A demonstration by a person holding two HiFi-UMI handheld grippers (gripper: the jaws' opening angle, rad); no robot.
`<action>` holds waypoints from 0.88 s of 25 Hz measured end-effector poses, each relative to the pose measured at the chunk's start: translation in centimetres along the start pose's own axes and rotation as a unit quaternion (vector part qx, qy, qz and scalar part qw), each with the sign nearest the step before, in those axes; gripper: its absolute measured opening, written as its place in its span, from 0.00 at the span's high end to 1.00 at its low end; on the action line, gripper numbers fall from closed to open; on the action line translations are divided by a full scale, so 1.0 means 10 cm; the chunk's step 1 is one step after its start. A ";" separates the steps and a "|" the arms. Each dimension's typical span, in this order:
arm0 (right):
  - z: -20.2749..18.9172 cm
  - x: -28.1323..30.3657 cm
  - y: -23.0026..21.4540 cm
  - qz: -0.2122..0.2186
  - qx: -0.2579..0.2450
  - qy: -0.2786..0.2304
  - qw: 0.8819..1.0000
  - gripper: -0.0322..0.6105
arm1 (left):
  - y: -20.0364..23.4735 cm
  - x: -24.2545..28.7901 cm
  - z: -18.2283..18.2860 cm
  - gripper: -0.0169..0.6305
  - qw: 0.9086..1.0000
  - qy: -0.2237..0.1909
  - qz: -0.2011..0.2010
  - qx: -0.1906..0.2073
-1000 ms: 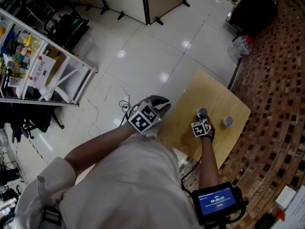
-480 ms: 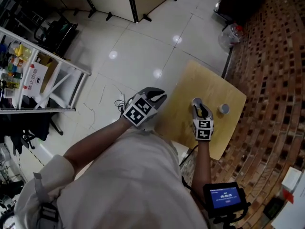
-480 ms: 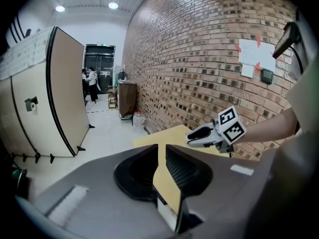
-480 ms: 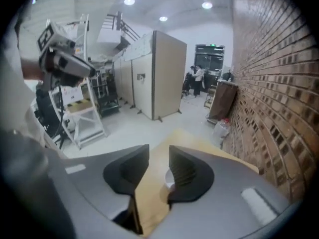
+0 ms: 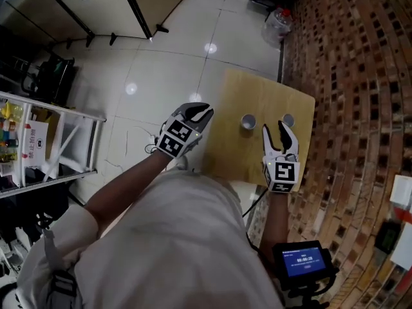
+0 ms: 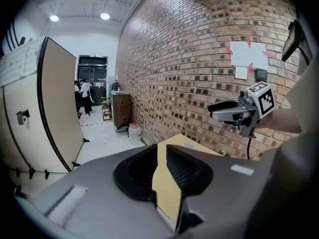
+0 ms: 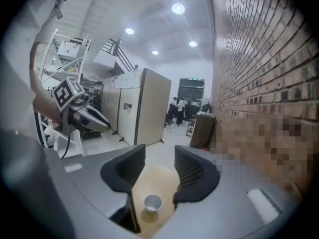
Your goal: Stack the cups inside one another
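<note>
Below the now-raised right hand-held gripper (image 5: 275, 131), whose jaws have just been opening and stand wide and empty, one cup (image 5: 248, 121) stands on the table (image 5: 257, 89) apart from the other cup (image 5: 288, 120), so nesting appears still undone, while the left hand-held gripper (image 5: 196, 111) is narrow and empty.

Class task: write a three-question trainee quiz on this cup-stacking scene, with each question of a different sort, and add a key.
1. How many cups stand apart on the wooden table in the head view?
2. True or false: the right gripper holds a cup.
3. The wall beside the table is: A brick, B glass, C white tile.

Key
1. Two.
2. False. Its jaws have just been opening, and nothing is between them.
3. A.
</note>
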State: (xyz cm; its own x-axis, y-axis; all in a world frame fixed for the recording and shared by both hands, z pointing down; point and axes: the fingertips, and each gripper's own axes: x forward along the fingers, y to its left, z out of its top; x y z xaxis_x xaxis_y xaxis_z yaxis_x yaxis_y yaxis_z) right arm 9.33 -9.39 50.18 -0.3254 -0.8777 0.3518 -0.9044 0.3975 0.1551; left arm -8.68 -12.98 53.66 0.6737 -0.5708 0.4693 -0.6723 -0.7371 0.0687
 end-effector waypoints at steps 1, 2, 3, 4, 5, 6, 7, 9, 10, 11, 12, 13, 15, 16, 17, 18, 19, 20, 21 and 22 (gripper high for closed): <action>0.03 -0.08 -0.06 -0.012 -0.003 -0.007 1.000 0.67 | 0.01 0.02 0.04 0.86 1.000 -0.008 0.002 0.001; 0.06 -0.15 -0.12 -0.025 -0.005 -0.015 1.000 0.67 | 0.02 0.05 0.08 0.86 1.000 -0.015 0.003 0.002; 0.07 -0.23 -0.19 -0.041 -0.007 -0.023 0.999 0.64 | 0.02 0.08 0.13 0.86 1.000 -0.021 0.002 0.004; 0.06 -0.32 -0.26 -0.060 -0.010 -0.030 0.998 0.62 | 0.02 0.10 0.16 0.86 1.000 -0.027 0.001 0.005; 0.04 -0.42 -0.34 -0.079 -0.014 -0.035 0.996 0.61 | 0.00 0.12 0.17 0.86 1.000 -0.031 -0.001 0.005; 0.00 -0.52 -0.40 -0.098 -0.018 -0.038 0.994 0.61 | -0.02 0.14 0.16 0.86 0.999 -0.032 -0.005 0.003; -0.06 -0.62 -0.45 -0.114 -0.020 -0.039 0.993 0.61 | -0.05 0.15 0.14 0.86 0.999 -0.033 -0.010 0.000; -0.22 -0.75 -0.53 -0.137 -0.013 -0.033 0.990 0.61 | -0.08 0.17 0.11 0.86 0.999 -0.030 -0.020 -0.002; -0.32 -0.79 -0.56 -0.145 -0.006 -0.024 0.989 0.61 | -0.08 0.17 0.10 0.86 0.999 -0.029 -0.024 -0.002; -0.42 -0.82 -0.59 -0.154 0.002 -0.014 0.988 0.61 | -0.09 0.18 0.09 0.87 0.999 -0.027 -0.028 -0.002; -0.52 -0.85 -0.62 -0.162 0.010 -0.004 0.987 0.61 | -0.09 0.19 0.07 0.88 0.999 -0.026 -0.030 -0.002; -0.61 -0.87 -0.64 -0.168 0.018 0.005 0.986 0.61 | -0.09 0.20 0.05 0.88 0.999 -0.024 -0.031 -0.001; -0.77 -0.90 -0.67 -0.177 0.031 0.017 0.984 0.61 | -0.09 0.23 0.01 0.88 0.999 -0.021 -0.031 0.002; -0.85 -0.90 -0.68 -0.180 0.036 0.023 0.983 0.61 | -0.08 0.25 -0.01 0.88 0.999 -0.020 -0.031 0.004; -0.93 -0.89 -0.69 -0.182 0.041 0.031 0.982 0.62 | -0.08 0.27 -0.05 0.88 0.999 -0.016 -0.032 0.005; -1.00 -0.90 -0.68 -0.184 0.046 0.039 0.981 0.62 | -0.07 0.28 -0.11 0.88 0.999 -0.010 -0.034 0.005; -1.06 -0.92 -0.67 -0.185 0.051 0.045 0.980 0.62 | -0.08 0.28 -0.20 0.88 0.999 -0.002 -0.036 0.003; -1.09 -0.94 -0.66 -0.186 0.056 0.048 0.980 0.62 | -0.08 0.28 -0.29 0.88 0.999 0.008 -0.038 -0.001; -1.09 -0.96 -0.65 -0.187 0.058 0.048 0.980 0.62 | -0.07 0.27 -0.36 0.88 0.999 0.015 -0.040 -0.005; -1.08 -0.96 -0.65 -0.187 0.058 0.046 0.980 0.62 | -0.06 0.26 -0.41 0.88 0.999 0.020 -0.040 -0.007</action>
State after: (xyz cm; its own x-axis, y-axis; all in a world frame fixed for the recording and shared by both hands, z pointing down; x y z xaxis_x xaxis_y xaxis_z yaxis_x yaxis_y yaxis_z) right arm 21.28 -0.69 55.78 0.0566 -0.9264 0.3723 -0.9826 0.0145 0.1854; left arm -7.76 -12.54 58.42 0.7125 -0.4954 0.4970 -0.6216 -0.7742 0.1193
